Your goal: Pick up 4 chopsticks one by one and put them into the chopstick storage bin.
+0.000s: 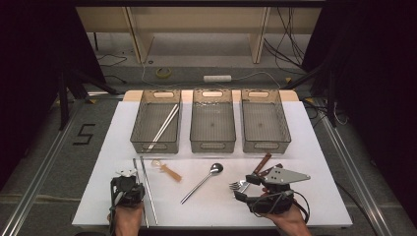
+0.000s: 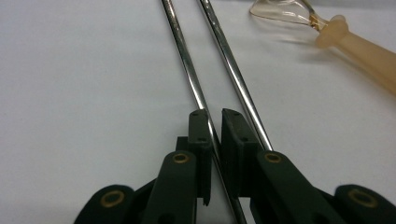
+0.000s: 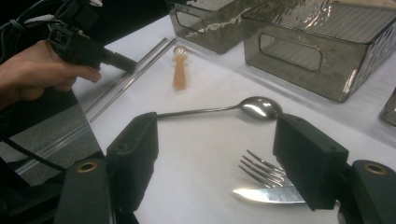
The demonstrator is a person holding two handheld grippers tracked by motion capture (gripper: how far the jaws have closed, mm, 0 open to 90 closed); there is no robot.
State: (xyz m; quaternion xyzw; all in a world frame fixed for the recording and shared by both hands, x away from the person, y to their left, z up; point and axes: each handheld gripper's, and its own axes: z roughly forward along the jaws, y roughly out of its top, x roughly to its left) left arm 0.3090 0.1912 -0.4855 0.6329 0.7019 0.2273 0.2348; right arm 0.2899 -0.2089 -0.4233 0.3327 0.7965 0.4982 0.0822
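Two metal chopsticks (image 1: 143, 177) lie side by side on the white table. My left gripper (image 1: 137, 183) sits low over them with its jaws drawn close on either side of the left chopstick (image 2: 187, 60); a sliver of gap still shows, and the stick lies flat. The other chopstick (image 2: 229, 60) runs just outside the right jaw. My right gripper (image 1: 243, 189) is open, its wide jaws (image 3: 215, 140) hovering over forks (image 3: 261, 170) and a knife blade (image 3: 266, 195). A metal spoon (image 1: 204, 181) lies between the two hands.
A clear spoon with a beige handle (image 1: 167, 170) lies right of the chopsticks. Three grey bins (image 1: 155, 146) (image 1: 212, 146) (image 1: 265, 146) line the far side; the left one holds pale chopsticks (image 1: 164, 125). Wooden-handled cutlery (image 1: 263, 162) lies beyond the forks.
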